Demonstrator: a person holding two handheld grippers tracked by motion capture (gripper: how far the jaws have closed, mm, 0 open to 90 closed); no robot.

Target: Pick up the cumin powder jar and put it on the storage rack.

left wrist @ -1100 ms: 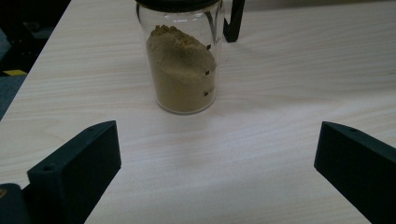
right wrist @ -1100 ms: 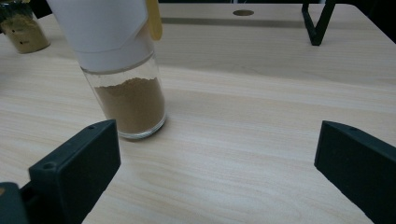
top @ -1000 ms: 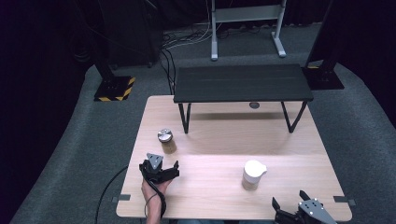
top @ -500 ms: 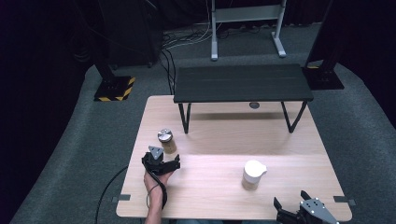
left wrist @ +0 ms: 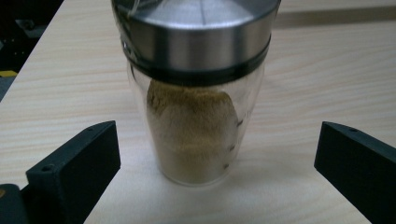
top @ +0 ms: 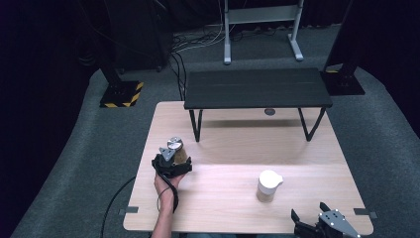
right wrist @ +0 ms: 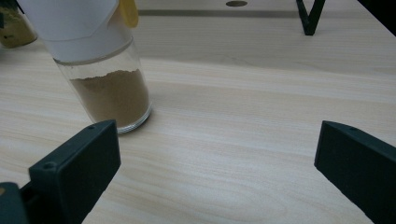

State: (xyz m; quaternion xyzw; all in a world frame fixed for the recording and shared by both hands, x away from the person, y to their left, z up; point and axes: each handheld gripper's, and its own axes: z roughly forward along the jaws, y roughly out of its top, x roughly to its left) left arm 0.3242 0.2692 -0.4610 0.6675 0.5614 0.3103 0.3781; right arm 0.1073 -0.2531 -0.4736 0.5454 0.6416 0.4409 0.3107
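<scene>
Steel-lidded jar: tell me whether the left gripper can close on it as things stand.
Probably yes. The left gripper is open, the jar stands upright between its jaws, and nothing blocks either side.

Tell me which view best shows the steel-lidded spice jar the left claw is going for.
The left gripper view: the steel-lidded spice jar stands close between the open left claw, powder visible. The high view shows it small; the right gripper view catches its edge.

The table [top: 307, 198] is made of pale, matt wood with fine grain. The nearer jar [left wrist: 196, 107] is formed of clear, glossy glass, capped by a brushed metal lid [left wrist: 196, 32]. The other jar [right wrist: 105, 88] is topped with smooth white plastic. Both are filled with dull brown powder. The grippers' jaws are moulded in matt black plastic.
</scene>
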